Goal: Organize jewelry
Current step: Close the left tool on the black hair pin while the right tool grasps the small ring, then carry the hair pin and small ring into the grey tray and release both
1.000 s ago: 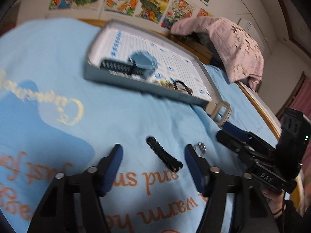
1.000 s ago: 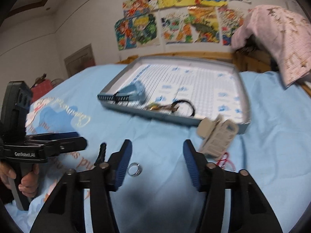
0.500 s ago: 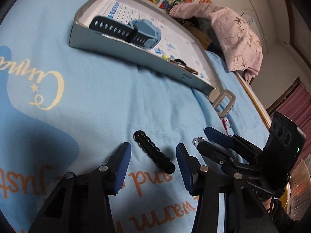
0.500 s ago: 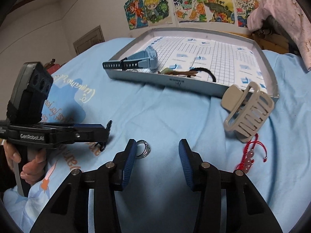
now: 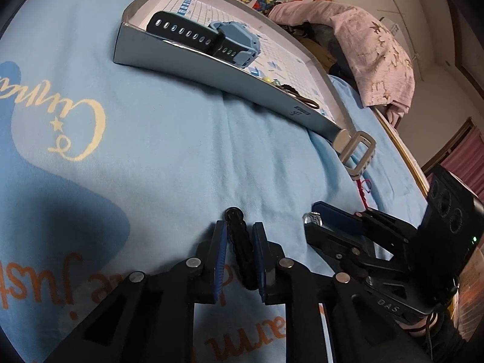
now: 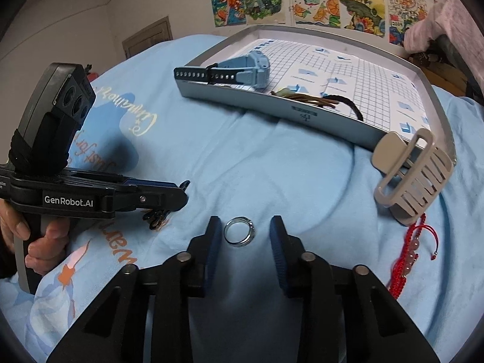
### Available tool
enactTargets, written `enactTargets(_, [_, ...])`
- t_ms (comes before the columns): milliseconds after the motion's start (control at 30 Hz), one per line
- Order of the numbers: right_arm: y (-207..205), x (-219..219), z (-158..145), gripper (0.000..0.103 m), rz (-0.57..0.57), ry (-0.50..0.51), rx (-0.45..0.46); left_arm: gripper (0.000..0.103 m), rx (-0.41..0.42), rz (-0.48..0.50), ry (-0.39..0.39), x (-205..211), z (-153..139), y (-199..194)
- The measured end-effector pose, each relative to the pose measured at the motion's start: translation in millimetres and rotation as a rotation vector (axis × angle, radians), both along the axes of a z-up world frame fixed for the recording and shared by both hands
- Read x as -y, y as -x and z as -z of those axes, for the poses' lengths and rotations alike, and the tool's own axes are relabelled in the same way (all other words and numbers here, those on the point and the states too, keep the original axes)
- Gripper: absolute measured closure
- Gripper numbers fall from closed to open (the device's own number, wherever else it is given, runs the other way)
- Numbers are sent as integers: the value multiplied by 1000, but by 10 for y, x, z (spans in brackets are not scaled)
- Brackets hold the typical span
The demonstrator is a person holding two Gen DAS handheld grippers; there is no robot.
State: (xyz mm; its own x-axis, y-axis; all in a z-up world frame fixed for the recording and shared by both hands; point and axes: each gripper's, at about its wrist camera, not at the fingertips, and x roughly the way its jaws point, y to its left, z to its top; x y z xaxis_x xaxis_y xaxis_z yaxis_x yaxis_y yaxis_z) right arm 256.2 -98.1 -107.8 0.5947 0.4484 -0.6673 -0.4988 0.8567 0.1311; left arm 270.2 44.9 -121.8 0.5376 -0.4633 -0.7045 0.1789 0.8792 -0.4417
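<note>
The left gripper (image 5: 239, 243) is narrow and closing around a black braided hair tie (image 5: 240, 239) lying between its blue pads (image 5: 220, 260) — contact cannot be told. The right gripper (image 6: 246, 236) is also closing, a silver metal ring (image 6: 239, 231) lying loose between its fingers on the light blue printed bed sheet (image 6: 272, 175). Just beside it lie a red beaded cord bracelet (image 6: 408, 254) and a beige plastic claw clip (image 6: 414, 178), which touches the near corner of a shallow grey tray (image 6: 302, 115) holding a blue wristwatch (image 6: 242, 71). Bright drawings (image 6: 317, 3) cover the wall.
</note>
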Motion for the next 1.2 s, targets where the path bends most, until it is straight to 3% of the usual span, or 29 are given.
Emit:
enactTargets(167, [14,-39,28,84,-14,11,-16,91,29,31,3,6,-10,87])
enactTargets(400, [147,-5,17,85,1,-14,12,92,90,49,-13,10,-77,189])
enactTargets(700, [241,71,-40,85,32,-51,86,92,155,43,65,-126,-148,266])
enactTargets(833, [224,134,-78,85,54,-67,103,92,146,32,69,-106,-262,185])
enactTargets(1000, [46,298,-267,85,117,-113,122,92,188,6,9,10,-532,-32])
enactTargets(1200, [-259,381,-555,85,198,-53,220,92,254,-32,4,163,-836,-467])
